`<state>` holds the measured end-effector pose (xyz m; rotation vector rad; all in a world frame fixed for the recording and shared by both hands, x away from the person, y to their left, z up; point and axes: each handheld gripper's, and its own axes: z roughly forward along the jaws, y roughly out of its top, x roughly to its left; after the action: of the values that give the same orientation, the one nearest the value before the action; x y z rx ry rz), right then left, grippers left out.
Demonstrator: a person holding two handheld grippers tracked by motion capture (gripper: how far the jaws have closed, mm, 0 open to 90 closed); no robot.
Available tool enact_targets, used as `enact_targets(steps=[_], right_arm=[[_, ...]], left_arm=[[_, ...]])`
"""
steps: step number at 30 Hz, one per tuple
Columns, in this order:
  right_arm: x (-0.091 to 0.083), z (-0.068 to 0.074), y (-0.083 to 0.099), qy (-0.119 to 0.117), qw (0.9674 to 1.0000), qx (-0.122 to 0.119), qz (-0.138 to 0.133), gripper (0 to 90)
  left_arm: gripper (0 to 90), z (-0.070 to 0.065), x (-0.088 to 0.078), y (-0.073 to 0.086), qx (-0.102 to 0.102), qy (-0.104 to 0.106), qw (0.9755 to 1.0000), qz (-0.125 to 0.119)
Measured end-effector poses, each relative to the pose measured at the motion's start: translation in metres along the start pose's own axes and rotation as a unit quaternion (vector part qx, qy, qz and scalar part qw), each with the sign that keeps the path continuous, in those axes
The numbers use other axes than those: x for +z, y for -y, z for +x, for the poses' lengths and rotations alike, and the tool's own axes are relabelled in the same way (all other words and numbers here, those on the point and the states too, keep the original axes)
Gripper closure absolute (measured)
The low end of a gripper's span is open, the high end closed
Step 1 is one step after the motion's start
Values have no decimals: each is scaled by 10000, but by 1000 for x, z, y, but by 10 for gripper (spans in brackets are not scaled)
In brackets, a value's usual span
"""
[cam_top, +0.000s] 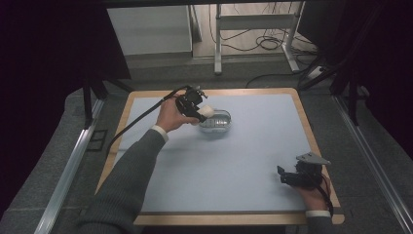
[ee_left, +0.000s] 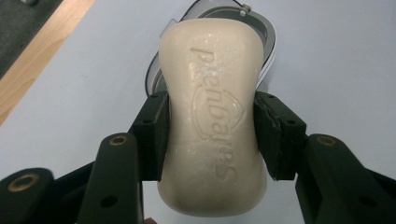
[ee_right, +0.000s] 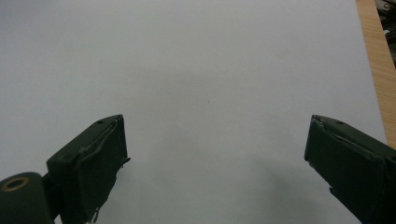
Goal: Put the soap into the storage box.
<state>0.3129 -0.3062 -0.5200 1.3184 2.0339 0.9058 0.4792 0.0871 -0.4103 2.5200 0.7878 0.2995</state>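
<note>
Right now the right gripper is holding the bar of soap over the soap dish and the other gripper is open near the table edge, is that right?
Not quite: the left gripper holds the bar of soap above the soap dish, as the left gripper view shows. The right gripper is the open one, near the table edge.

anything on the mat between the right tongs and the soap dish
Nothing: in the high view the stretch of blue mat between the right tongs and the soap dish is bare. The left tongs hold the soap bar over the dish.
</note>
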Motion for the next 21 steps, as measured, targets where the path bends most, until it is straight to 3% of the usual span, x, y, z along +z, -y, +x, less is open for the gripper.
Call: enact_targets(steps=[12, 17, 21], right_arm=[[-4, -1, -1, 14, 9999, 46, -93, 55], [-5, -2, -2, 11, 9999, 56, -104, 55], [-4, -2, -1, 17, 9999, 52, -88, 55]], left_arm=[[494, 3, 20, -7, 65, 100, 9999, 38], [494, 5, 28, -10, 161, 277, 9995, -31], [494, 1, 32, -18, 359, 208, 9991, 40]])
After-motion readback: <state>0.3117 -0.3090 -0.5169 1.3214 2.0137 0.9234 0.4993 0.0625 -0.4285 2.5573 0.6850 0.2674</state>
